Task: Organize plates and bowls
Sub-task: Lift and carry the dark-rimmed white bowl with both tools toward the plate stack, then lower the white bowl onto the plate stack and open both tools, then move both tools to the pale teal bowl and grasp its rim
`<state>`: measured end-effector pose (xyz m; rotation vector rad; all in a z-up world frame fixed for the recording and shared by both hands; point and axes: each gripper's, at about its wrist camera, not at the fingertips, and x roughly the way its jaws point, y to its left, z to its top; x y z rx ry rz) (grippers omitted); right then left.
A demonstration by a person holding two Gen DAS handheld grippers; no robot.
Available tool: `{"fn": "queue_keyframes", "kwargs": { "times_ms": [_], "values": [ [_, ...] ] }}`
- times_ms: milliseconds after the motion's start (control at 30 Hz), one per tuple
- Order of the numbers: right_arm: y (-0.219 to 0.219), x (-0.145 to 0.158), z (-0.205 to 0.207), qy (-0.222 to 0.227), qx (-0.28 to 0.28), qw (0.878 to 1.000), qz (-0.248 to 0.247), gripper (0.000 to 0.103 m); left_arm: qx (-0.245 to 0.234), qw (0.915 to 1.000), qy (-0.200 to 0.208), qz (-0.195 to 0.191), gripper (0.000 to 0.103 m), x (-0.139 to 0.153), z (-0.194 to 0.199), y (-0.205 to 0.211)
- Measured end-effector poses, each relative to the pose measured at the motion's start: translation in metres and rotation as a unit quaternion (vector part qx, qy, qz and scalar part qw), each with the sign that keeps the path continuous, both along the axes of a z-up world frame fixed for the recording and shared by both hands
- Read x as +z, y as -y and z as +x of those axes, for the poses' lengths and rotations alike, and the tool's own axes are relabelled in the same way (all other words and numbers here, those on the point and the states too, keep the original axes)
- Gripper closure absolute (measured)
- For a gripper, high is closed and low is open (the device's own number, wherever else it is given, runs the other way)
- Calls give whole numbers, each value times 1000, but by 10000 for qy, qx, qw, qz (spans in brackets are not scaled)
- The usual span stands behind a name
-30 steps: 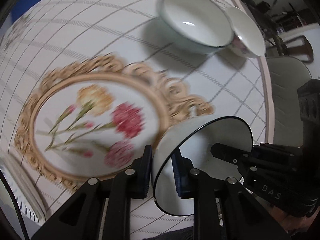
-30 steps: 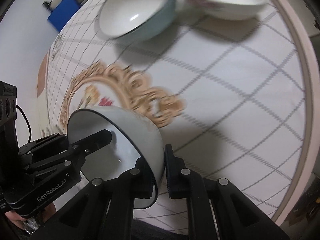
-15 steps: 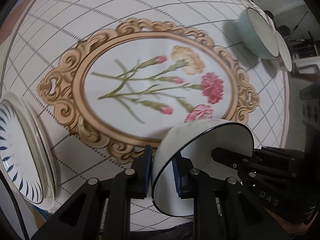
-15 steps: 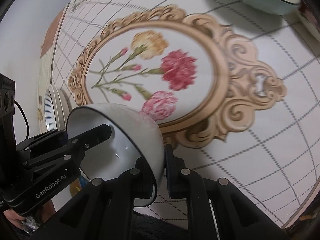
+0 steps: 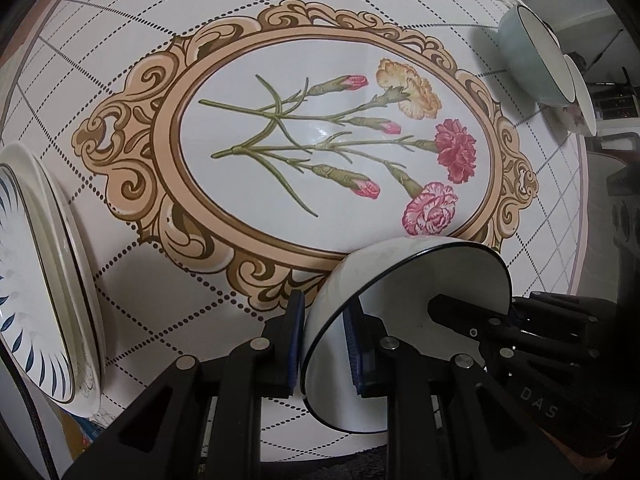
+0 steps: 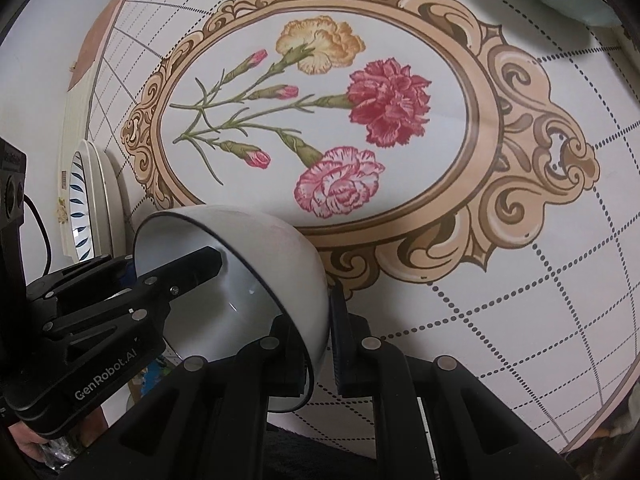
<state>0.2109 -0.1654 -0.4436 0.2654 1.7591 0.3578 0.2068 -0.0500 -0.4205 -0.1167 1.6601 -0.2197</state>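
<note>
Left gripper (image 5: 320,344) fingers nearly closed, pinching rim of white bowl (image 5: 404,304). Right gripper (image 6: 318,336) fingers likewise pinch the opposite rim (image 6: 248,280). Bowl held tilted above surface (image 5: 168,300), at near edge of carnation medallion (image 5: 332,152). Stacked plates (image 5: 44,280) left of medallion; teal bowl (image 5: 528,64) and floral bowl (image 5: 580,104) touching, far right of it. Versus 0.5 s ago: medallion larger in view, grips unchanged.

white bowl (image 5: 404,280), dark rim; blue-leafed plate (image 5: 24,300)
</note>
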Motion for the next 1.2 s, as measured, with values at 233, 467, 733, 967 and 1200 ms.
{"fn": "queue_keyframes", "kwargs": {
  "times_ms": [233,467,733,967,1200],
  "values": [
    [-12,0,-3,-5,125,9999,15,92,130,9999,-6,59,86,-2,-2,-11],
    [-38,1,1,12,247,9997,31,92,300,9995,20,117,86,-2,-1,-40],
    [-63,0,7,14,349,9994,-4,92,406,9991,14,118,86,-3,1,-65],
    [-55,0,9,-158,29,9998,150,79,739,9965,-114,364,77,8,-4,-93],
    [-20,37,11,291,-123,9993,-206,28,525,9920,414,1068,30,55,-9,-102]
  ]
}}
